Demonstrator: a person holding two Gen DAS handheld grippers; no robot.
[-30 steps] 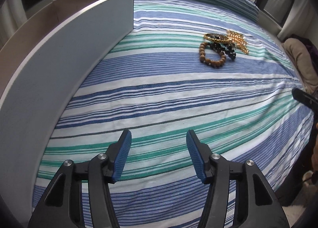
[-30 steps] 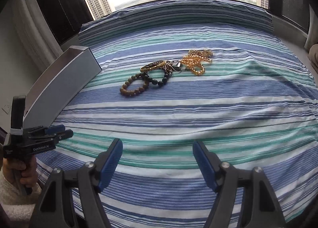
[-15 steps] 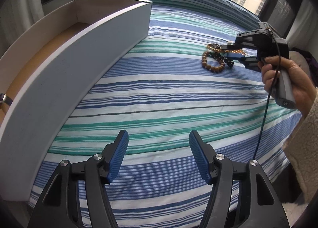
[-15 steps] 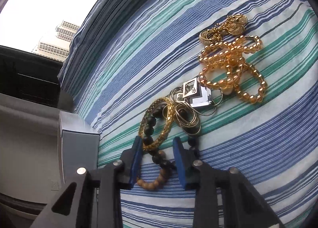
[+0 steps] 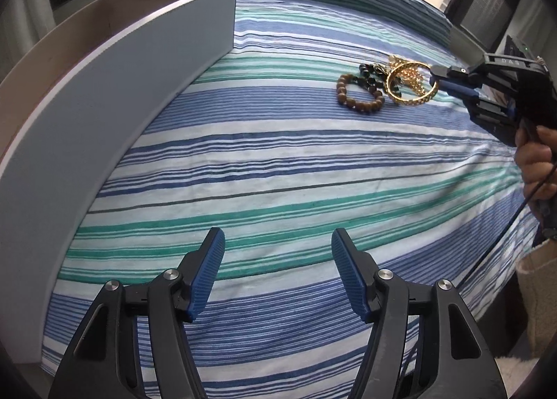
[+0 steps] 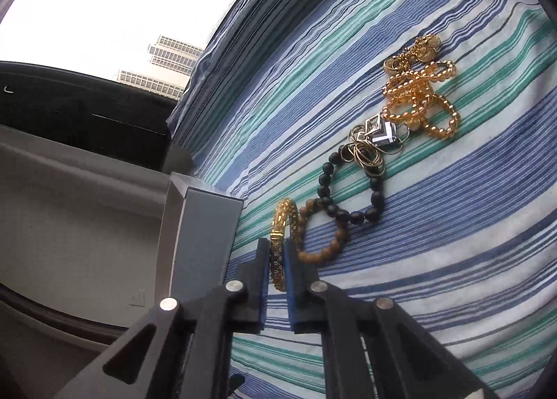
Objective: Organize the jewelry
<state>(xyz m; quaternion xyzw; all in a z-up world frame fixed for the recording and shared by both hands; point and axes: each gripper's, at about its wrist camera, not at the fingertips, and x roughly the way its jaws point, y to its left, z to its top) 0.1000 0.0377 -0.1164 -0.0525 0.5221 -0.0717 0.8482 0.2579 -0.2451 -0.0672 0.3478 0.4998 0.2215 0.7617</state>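
A pile of jewelry lies on the striped bedspread (image 5: 278,162). My right gripper (image 6: 277,261) is shut on a gold bangle (image 6: 282,225) and holds it lifted just off the pile; it shows in the left wrist view (image 5: 437,80) with the bangle (image 5: 412,85). On the bed lie a brown bead bracelet (image 6: 322,235), a black bead bracelet (image 6: 351,190), thin gold rings with a black pendant (image 6: 374,145) and amber bead strands (image 6: 421,99). My left gripper (image 5: 277,266) is open and empty, low over the near bedspread.
A long grey open box (image 5: 115,92) with a brown inside lies along the bed's left side; its end shows in the right wrist view (image 6: 205,235). A window with high-rises is beyond the bed. The person's hand (image 5: 538,162) holds the right gripper.
My right gripper has closed on the gold bangle and raised it from the pile. The left gripper has shifted slightly, staying open.
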